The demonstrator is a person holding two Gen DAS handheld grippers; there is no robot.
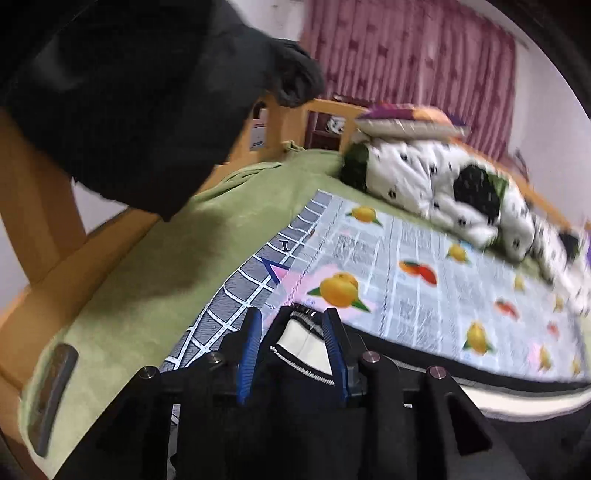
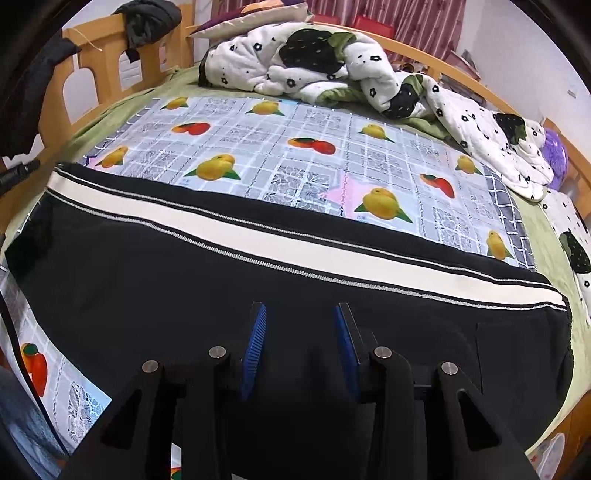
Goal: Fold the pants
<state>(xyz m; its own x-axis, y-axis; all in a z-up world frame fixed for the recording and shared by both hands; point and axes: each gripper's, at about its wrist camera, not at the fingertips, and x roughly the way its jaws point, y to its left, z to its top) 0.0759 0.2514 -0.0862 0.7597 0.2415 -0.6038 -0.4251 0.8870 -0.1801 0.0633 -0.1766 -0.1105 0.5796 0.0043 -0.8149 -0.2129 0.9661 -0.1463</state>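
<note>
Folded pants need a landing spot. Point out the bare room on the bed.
Free: the fruit-print cloth between the pants and the quilt. Crowded: the far side, under the quilt and pillow.

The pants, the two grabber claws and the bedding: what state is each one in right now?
Pants: spread flat across the mat, white side stripe up, one end between the left fingers.
Left gripper: around the pants end; grip unclear.
Right gripper: open, over the black fabric.
Fruit-print mat: flat.
Quilt: crumpled.
</note>
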